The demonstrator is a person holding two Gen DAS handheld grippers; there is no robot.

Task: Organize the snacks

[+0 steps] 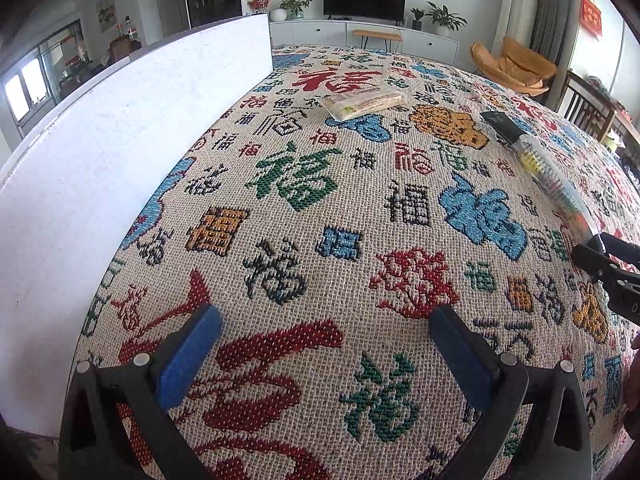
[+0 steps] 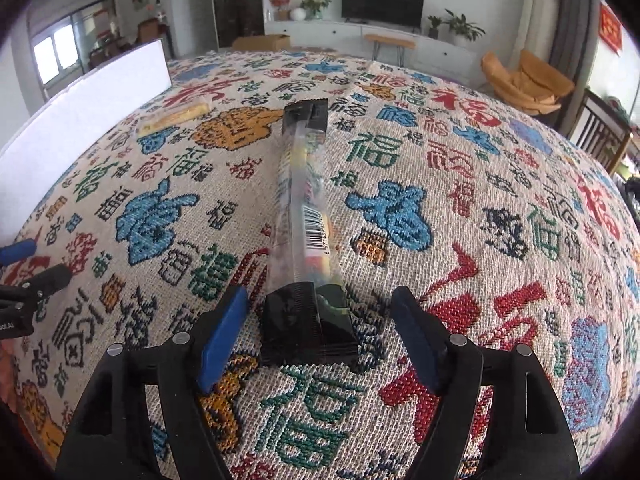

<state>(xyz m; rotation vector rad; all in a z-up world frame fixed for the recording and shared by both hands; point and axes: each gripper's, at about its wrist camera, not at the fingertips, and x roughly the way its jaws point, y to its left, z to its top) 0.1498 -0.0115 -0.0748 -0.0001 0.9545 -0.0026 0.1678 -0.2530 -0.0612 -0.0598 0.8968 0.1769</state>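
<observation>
A long clear snack pack with black ends (image 2: pixel 306 216) lies on the patterned cloth, running away from my right gripper (image 2: pixel 320 320). That gripper is open, its blue pads either side of the pack's near black end without touching it. The same pack shows at the right of the left wrist view (image 1: pixel 536 160). A flat yellow snack packet (image 1: pixel 362 100) lies farther back, left of the long pack (image 2: pixel 176 118). My left gripper (image 1: pixel 324 340) is open and empty over bare cloth.
A white board (image 1: pixel 120 152) stands upright along the left side of the table (image 2: pixel 80 104). The cloth (image 1: pixel 320 216) covers the whole table. The right gripper's tip (image 1: pixel 604 260) shows at the right edge. A TV, cabinet and orange chair stand behind.
</observation>
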